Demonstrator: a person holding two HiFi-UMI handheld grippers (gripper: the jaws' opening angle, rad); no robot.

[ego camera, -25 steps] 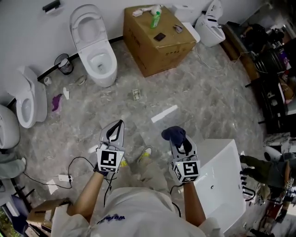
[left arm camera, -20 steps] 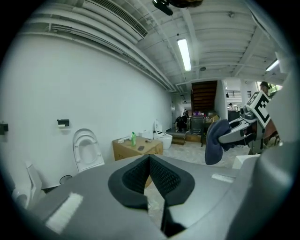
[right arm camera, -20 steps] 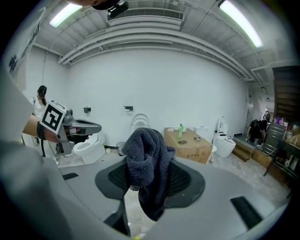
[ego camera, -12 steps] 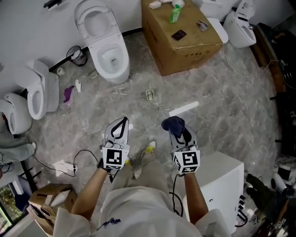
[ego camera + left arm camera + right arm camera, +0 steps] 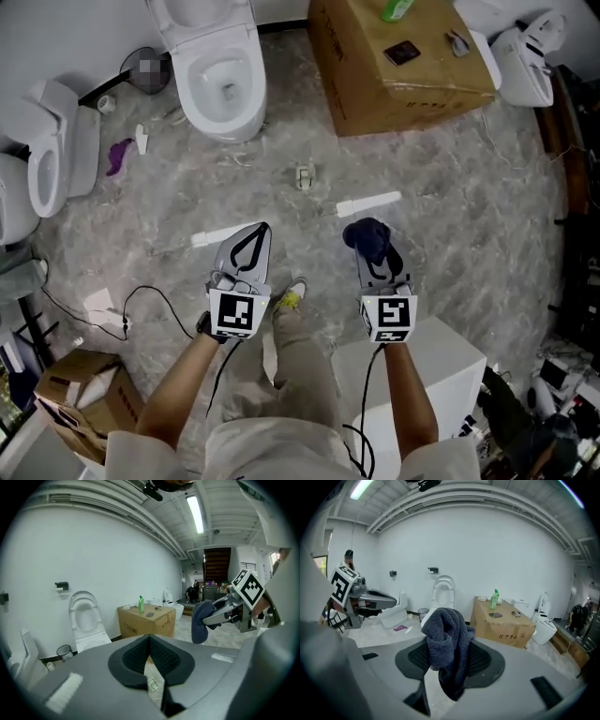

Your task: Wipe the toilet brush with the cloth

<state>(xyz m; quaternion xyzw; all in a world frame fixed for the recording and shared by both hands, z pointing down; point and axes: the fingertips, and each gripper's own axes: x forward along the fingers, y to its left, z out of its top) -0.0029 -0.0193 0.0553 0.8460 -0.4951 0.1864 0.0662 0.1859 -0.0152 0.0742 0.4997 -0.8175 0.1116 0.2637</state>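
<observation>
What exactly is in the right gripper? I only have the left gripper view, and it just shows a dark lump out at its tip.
Observer: The right gripper view shows the right gripper with its jaws shut on a dark blue knitted cloth, which hangs down in front of them.
Operator: Anything on the floor ahead of me?
Observer: The head view shows two white strips on the marble floor, one just ahead of the left gripper, the other ahead of the right.
Operator: And further left?
Observer: A small purple item lies on the floor beside a second toilet.
</observation>
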